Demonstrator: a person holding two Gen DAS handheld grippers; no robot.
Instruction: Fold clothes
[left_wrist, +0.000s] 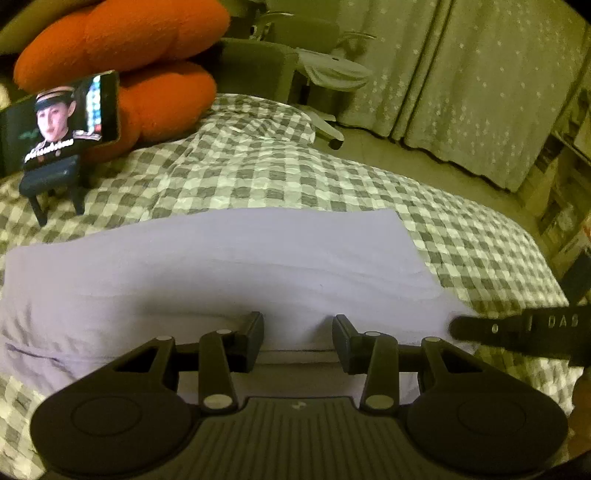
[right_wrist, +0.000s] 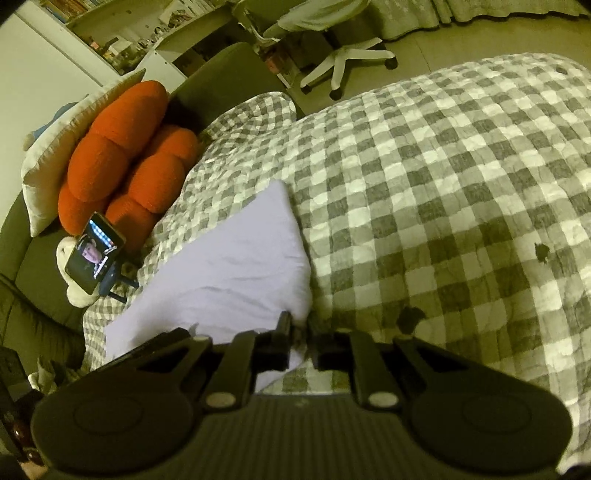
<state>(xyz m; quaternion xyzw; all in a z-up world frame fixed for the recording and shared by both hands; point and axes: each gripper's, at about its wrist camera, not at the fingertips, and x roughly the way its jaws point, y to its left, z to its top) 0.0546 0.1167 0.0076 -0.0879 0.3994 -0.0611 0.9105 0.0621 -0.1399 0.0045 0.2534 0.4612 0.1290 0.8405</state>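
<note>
A lavender cloth (left_wrist: 229, 266), folded into a flat rectangle, lies on the checked bed cover (left_wrist: 280, 166). My left gripper (left_wrist: 297, 332) stands over the cloth's near edge. Its jaws are apart, cloth shows in the gap, and the pads do not visibly press on it. My right gripper (right_wrist: 300, 328) is shut on the near right corner of the cloth (right_wrist: 229, 266), with fabric pinched between its fingertips. In the left wrist view that right gripper (left_wrist: 458, 329) reaches in from the right onto the cloth's right edge.
A phone (left_wrist: 62, 118) playing a video leans on a small dark stand at the back left. Behind it lies an orange cushion (left_wrist: 140, 48). An office chair (left_wrist: 325, 70) and a curtain (left_wrist: 480, 92) stand beyond the bed. Dark spots (right_wrist: 410, 317) mark the cover.
</note>
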